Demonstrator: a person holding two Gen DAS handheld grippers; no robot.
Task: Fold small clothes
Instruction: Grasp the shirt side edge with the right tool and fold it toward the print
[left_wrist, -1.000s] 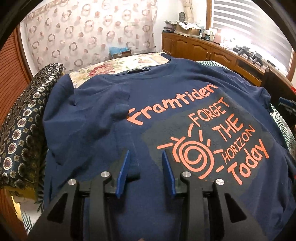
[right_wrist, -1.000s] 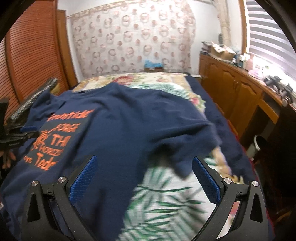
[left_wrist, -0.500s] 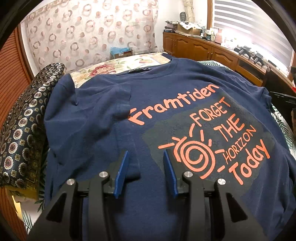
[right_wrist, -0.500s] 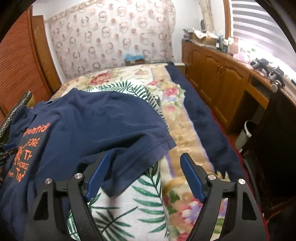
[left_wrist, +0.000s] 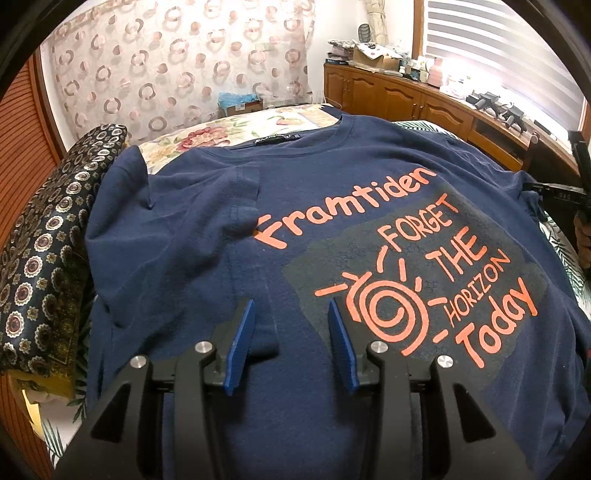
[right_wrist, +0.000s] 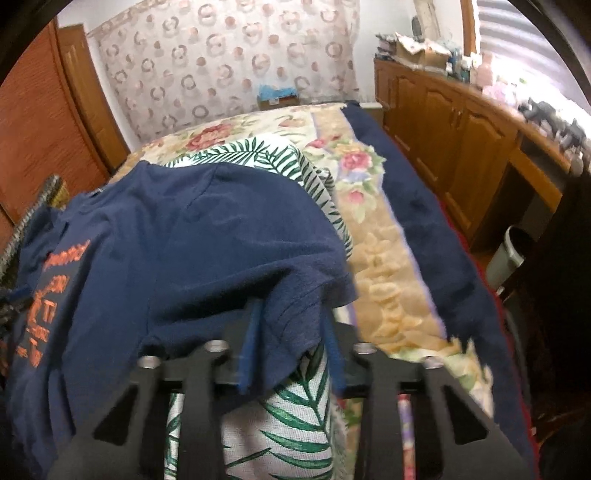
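A navy T-shirt (left_wrist: 332, 206) with orange print lies face up on the bed; its left sleeve is folded in over the chest. My left gripper (left_wrist: 291, 332) hovers over the shirt's lower front, jaws partly open and empty. In the right wrist view the shirt's right sleeve (right_wrist: 288, 302) lies between the blue pads of my right gripper (right_wrist: 291, 339), whose jaws stand narrowly apart around the sleeve hem. The view is blurred, so I cannot tell if the pads press the cloth.
The bed has a palm-leaf sheet (right_wrist: 295, 417) and floral cover (right_wrist: 384, 258). A dark patterned cushion (left_wrist: 40, 258) lies at the shirt's left. A navy blanket (right_wrist: 436, 221) runs along the bed's right edge. Wooden cabinets (right_wrist: 454, 140) and a grey bin (right_wrist: 506, 254) stand at right.
My right gripper has moved in onto the shirt's right sleeve and narrowed its jaws from wide open. The left gripper has barely moved.
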